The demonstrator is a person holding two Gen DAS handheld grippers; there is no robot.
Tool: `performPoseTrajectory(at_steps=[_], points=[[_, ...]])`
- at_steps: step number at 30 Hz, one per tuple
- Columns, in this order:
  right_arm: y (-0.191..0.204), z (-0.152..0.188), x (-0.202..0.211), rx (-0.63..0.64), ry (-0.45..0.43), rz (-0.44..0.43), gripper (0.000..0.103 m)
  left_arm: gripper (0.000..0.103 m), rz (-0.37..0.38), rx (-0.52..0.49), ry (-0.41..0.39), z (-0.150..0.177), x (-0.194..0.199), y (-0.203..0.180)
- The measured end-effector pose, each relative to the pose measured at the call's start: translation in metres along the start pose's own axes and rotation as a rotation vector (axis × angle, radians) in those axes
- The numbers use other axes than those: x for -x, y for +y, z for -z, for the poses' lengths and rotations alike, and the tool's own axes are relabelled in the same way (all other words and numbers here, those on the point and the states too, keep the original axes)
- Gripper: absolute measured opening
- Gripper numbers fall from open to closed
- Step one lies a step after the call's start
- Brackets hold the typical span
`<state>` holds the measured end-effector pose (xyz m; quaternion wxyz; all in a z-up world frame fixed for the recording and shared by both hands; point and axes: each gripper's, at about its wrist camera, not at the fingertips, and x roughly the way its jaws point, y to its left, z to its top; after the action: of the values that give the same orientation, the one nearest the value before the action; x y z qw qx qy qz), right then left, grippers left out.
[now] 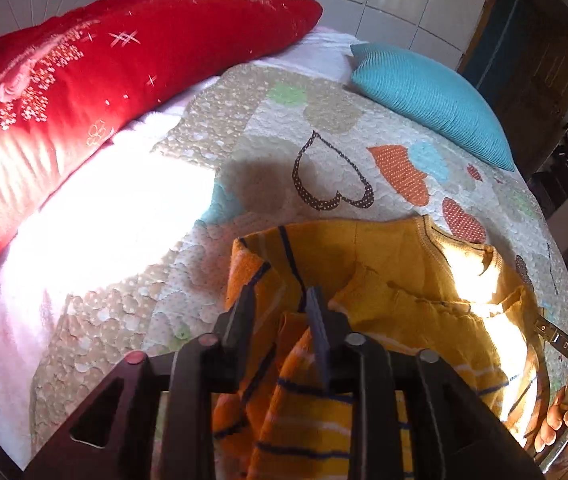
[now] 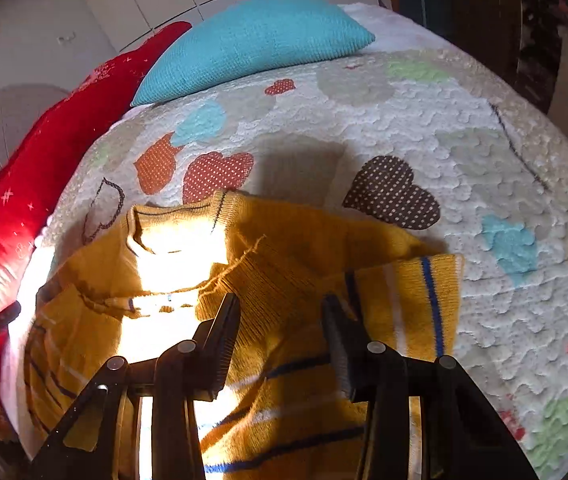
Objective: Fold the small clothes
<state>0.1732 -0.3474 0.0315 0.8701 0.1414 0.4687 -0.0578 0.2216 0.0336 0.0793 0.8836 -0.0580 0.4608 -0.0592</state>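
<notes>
Right now, a little yellow sweater (image 2: 284, 264) lies rumpled on the bed quilt (image 2: 464, 128), just under both tools.

Nearest, the left gripper (image 1: 280, 300) has its jaws partly apart over a striped sleeve, and the right gripper (image 2: 280, 316) has its jaws partly apart over the sweater's middle; neither squeezes the cloth. It looks soft, light and floppy, so it would sag if picked up by one spot. Good places to pinch are the striped cuff or hem. Farther off sit a blue cushion (image 2: 252, 44) and a red pillow (image 1: 116, 64).
</notes>
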Motion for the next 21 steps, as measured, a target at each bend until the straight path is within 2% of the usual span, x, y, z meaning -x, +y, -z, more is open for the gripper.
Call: performPoseTrajectory(at_steps=[1,4,7,10,12,13,14,17,21], points=[[0.004,0.006,0.011,0.045,-0.019,0.047,0.05,0.053,-0.001,-0.003,-0.037,0.007,0.018,0.001],[0.009,0.028,0.042,0.109,-0.07,0.096,0.05,0.07,-0.025,-0.008,-0.126,0.03,0.065,0.004],[0.01,0.051,0.055,0.129,-0.071,0.099,0.05,0.078,-0.061,-0.006,-0.174,0.056,0.096,0.005],[0.005,0.074,0.05,0.132,-0.025,0.102,0.05,0.081,-0.072,-0.001,-0.165,0.082,0.112,0.007],[-0.003,0.086,0.042,0.14,-0.011,0.141,0.051,0.081,-0.081,0.006,-0.142,0.099,0.115,0.01],[-0.009,0.092,0.036,0.15,-0.001,0.195,0.055,0.081,-0.093,0.008,-0.131,0.107,0.117,0.011],[-0.018,0.095,0.034,0.135,0.01,0.221,0.064,0.081,-0.106,0.009,-0.123,0.114,0.119,0.012],[-0.04,0.1,0.054,0.014,-0.007,0.17,0.065,0.081,-0.133,0.021,-0.113,0.135,0.127,0.017],[-0.026,0.111,0.094,0.077,-0.081,0.203,0.065,0.081,-0.138,0.02,-0.1,0.15,0.133,0.022]])
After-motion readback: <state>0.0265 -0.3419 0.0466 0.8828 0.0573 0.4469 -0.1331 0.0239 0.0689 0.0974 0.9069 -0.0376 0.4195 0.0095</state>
